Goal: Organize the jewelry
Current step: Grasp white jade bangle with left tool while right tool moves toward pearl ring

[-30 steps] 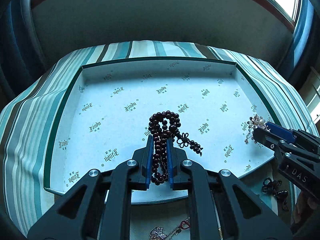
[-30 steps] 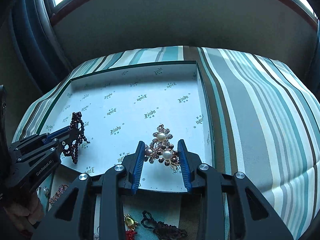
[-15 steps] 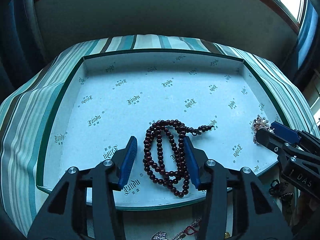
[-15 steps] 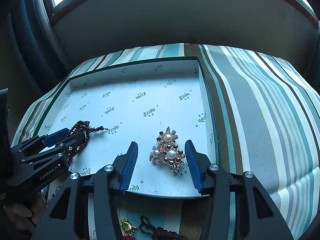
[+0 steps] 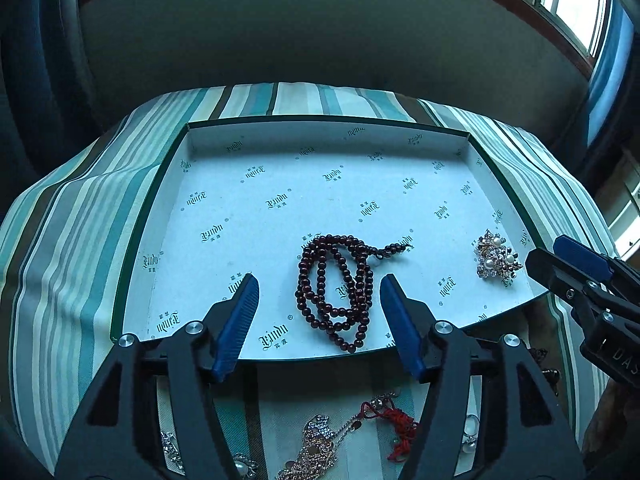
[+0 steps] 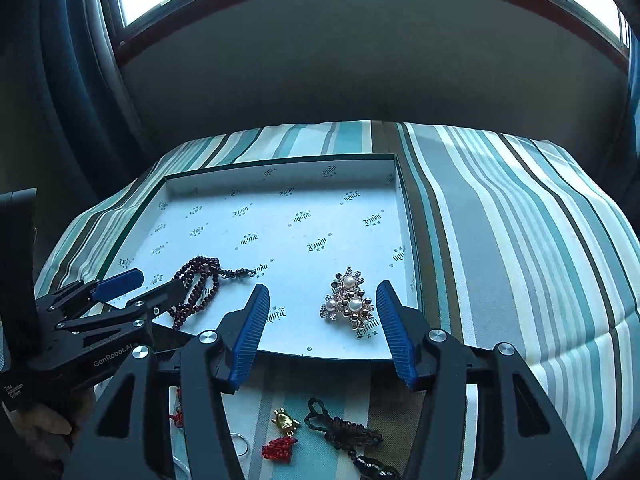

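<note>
On the left side I see the striped cloth [image 5: 72,248] that covers the table, and on it the shallow white tray [image 5: 280,148] with printed logos. My left gripper [image 5: 316,320] hangs over the near edge of the tray. Its jaws are opening at this moment and press on nothing; the dark red bead necklace [image 5: 340,284] lies loose on the tray floor between the two blue pads, apart from both.

More to the right, the pearl brooch [image 6: 350,300] rests on the tray floor near the right wall. My right gripper [image 6: 322,328] hangs above it with the jaws standing apart, and the brooch is between the pads but not touched.

So both pieces are already in the tray, and I judge that the next step is to fetch more from the cloth in front: a red knot charm [image 6: 280,446], a dark cord piece [image 6: 344,432] and a rhinestone chain [image 5: 320,440] wait there.

The risks I see: a loop of beads lies close to the near rim, so a low finger can catch it and pull the necklace out. The two grippers are near each other, so they can collide when both go down. The tangled cords can come up together.
</note>
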`<state>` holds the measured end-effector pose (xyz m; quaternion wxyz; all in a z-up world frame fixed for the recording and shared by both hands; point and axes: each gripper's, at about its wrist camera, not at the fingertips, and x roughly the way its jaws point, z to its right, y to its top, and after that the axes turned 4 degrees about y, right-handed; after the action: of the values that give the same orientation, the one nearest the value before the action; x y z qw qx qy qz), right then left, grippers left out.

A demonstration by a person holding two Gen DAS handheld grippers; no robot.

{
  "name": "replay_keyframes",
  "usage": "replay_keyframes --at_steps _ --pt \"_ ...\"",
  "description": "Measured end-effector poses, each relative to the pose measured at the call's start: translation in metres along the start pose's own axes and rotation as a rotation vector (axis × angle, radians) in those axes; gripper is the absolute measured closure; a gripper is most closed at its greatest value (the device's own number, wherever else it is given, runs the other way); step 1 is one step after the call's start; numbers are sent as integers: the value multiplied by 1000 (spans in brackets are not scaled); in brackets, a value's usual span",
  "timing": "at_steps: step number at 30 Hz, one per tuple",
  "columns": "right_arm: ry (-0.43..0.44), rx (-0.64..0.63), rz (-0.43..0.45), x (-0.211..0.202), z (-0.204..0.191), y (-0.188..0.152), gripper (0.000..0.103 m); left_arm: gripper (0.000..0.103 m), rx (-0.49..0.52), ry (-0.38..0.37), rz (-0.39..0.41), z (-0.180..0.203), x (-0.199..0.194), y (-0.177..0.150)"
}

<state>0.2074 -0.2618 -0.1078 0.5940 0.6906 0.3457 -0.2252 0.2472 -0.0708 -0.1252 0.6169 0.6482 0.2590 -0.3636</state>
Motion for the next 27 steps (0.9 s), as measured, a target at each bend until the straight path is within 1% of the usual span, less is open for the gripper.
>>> replay_keyframes --at_steps 5,9,17,22,27 --pt "6 -2 -16 -20 -7 -20 47 40 1 -1 -6 -3 -25 -18" --pt "-8 -11 -40 -33 -10 -40 47 40 -5 4 -26 -6 -41 -42" --pt "-24 11 -97 -53 -6 -81 47 40 -9 12 -64 -10 -69 -90" --pt "-35 17 -131 -60 -6 -106 47 40 1 14 -84 -2 -80 -115" --pt "-50 14 -153 -69 -5 -123 47 40 18 6 -91 8 -87 -129"
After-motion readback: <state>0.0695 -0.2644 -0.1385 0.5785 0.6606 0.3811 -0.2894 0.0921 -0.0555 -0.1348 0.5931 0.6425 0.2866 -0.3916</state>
